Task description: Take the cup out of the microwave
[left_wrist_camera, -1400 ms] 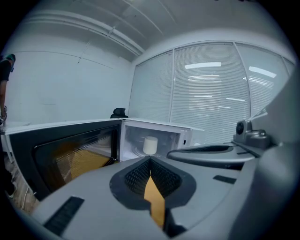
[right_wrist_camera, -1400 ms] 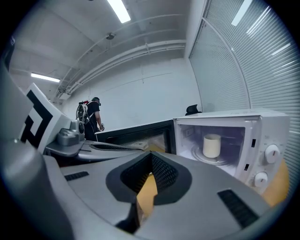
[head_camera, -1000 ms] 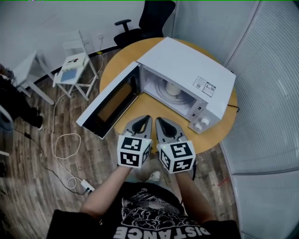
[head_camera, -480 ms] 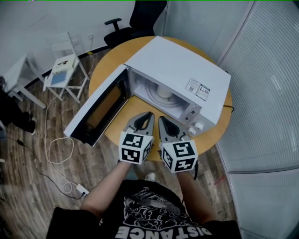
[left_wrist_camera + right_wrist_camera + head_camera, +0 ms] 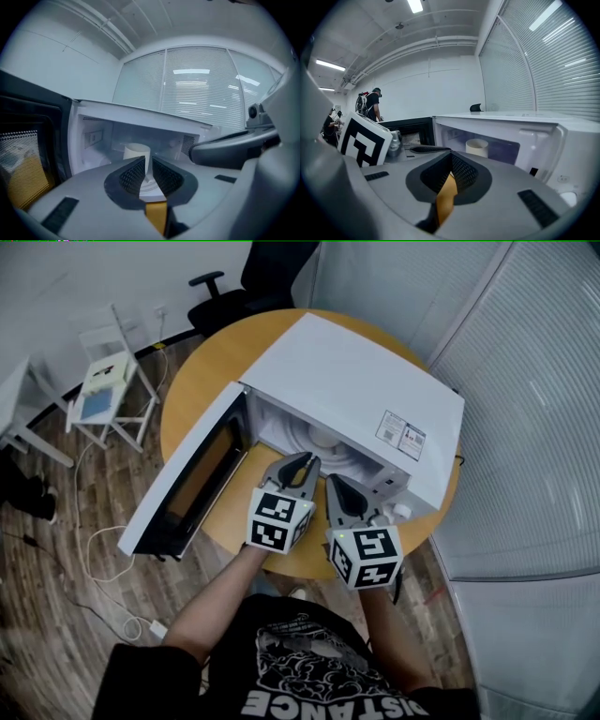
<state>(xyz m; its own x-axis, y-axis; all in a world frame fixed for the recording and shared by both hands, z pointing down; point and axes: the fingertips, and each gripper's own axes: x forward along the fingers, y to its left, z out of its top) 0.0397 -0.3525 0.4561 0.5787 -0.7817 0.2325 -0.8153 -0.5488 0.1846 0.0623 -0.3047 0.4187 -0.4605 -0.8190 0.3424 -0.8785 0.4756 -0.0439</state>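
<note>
A white microwave stands on a round wooden table, its door swung wide to the left. Inside, a pale cup sits upright on the turntable; it also shows as the cup and the cup. My left gripper is at the mouth of the cavity, pointing at the cup and short of it. Its jaws are starting to open, a thin slit with nothing in it. My right gripper hovers beside it, shut and empty.
The microwave's knobs lie just right of my right gripper. A black office chair and a white folding chair stand beyond the table. Cables trail on the wooden floor. A glass wall with blinds closes the right side.
Both grippers have moved forward from the table's near edge towards the microwave's opening, the left one leading. The cup has not moved.
</note>
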